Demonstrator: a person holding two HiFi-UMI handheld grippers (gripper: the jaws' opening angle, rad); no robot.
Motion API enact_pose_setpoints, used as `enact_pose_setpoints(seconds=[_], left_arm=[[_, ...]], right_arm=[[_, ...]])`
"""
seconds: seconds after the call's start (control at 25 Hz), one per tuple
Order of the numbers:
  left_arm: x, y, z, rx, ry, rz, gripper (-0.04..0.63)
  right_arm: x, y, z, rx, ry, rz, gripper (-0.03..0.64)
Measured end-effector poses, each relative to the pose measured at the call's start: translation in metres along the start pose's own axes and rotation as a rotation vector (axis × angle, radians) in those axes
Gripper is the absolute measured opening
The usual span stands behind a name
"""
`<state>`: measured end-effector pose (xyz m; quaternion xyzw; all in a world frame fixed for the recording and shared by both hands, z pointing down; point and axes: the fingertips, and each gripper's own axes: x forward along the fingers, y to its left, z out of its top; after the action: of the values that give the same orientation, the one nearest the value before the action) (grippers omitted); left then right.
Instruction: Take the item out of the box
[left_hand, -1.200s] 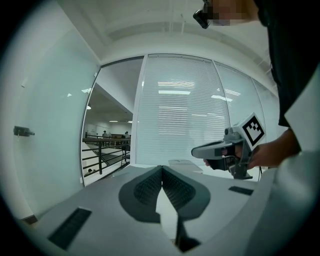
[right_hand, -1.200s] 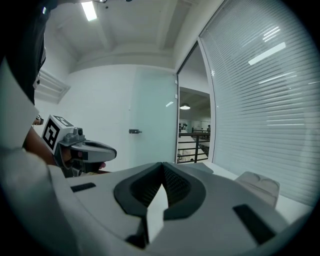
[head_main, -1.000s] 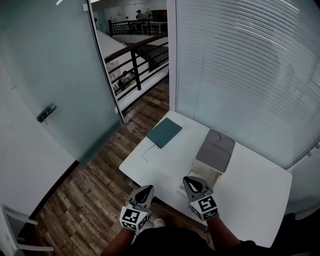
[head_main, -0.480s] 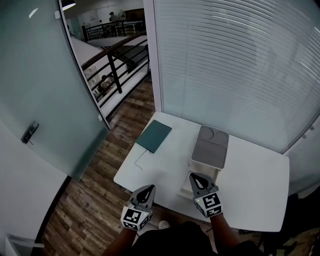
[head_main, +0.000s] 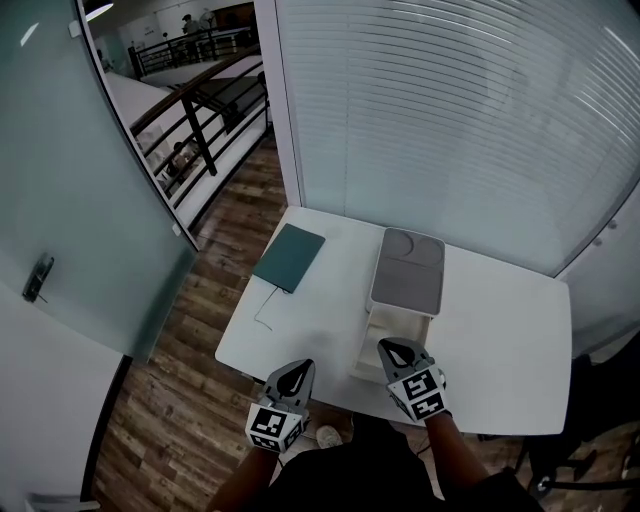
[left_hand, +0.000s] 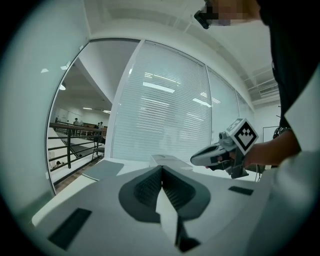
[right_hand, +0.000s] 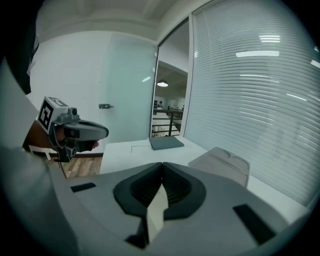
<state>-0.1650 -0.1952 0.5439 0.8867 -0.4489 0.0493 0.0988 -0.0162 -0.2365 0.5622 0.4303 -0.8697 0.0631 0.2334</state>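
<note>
A white box (head_main: 393, 338) stands on the white table (head_main: 500, 330), its grey lid (head_main: 408, 269) swung open and leaning away from me. I cannot see what is inside it. My right gripper (head_main: 398, 352) hovers above the box's near end, jaws shut and empty. My left gripper (head_main: 296, 373) hangs off the table's near edge, left of the box, also shut with nothing in it. In the right gripper view the grey lid (right_hand: 220, 160) lies ahead to the right and the left gripper (right_hand: 75, 131) shows at the left. The left gripper view shows the right gripper (left_hand: 220, 152).
A dark green flat notebook (head_main: 289, 257) lies at the table's far left corner, with a thin cable (head_main: 262, 311) beside it. White blinds (head_main: 450, 110) close off the far side. A frosted glass door (head_main: 70, 200) and wooden floor (head_main: 170, 400) are to the left.
The head view has shifted, so the table and box sit more to the right and centre. Both grippers stay low at the near edge, still shut.
</note>
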Motion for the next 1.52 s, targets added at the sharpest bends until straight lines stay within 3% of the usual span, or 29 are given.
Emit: enact_pose_setpoints(seconds=[0.2, 0.6, 1.16, 1.32, 1.52], left_arm=[[0.011, -0.006, -0.002, 0.002, -0.004, -0.022, 0.012], [0.026, -0.009, -0.008, -0.001, 0.017, -0.041, 0.012], [0.019, 0.000, -0.024, -0.062, 0.061, 0.012, 0.012], [0.020, 0.001, -0.018, -0.055, 0.034, 0.022, 0.012], [0.018, 0.000, -0.026, -0.062, 0.057, 0.024, 0.012]], right_arm=[[0.012, 0.001, -0.036, -0.062, 0.162, 0.034, 0.030], [0.050, -0.005, -0.079, -0.317, 0.366, 0.104, 0.193], [0.092, -0.006, -0.117, -0.439, 0.517, 0.242, 0.247], [0.095, -0.004, -0.122, -0.445, 0.529, 0.253, 0.260], [0.097, -0.005, -0.122, -0.441, 0.527, 0.266, 0.275]])
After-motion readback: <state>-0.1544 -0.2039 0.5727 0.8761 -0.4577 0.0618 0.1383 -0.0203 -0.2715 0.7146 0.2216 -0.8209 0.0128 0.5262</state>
